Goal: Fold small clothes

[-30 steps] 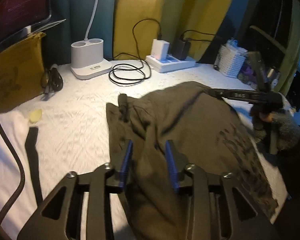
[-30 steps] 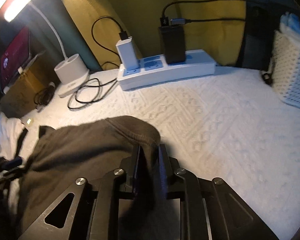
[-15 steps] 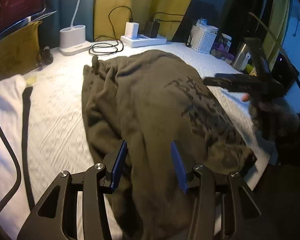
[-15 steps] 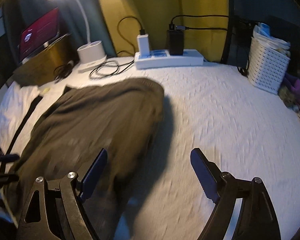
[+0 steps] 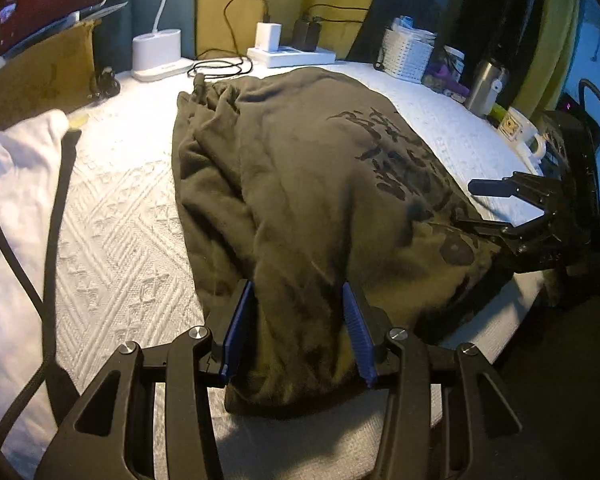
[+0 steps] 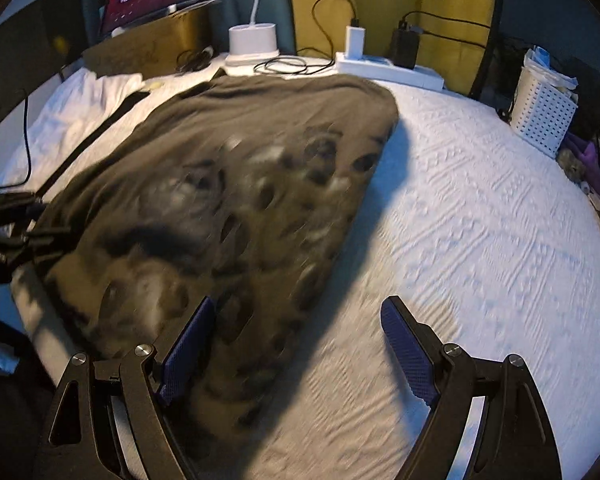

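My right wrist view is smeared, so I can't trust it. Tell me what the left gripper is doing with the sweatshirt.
Observer: The left gripper is closed on a thick bunched fold of the olive sweatshirt near its front hem.
Operator: Report the cloth's left side.
Observer: Its left edge is rumpled into long folds, not flat, on the white bedspread.
Operator: Name anything breakable on the right.
Observer: A steel tumbler and a white mug stand at the surface's right edge, clear of the sweatshirt.
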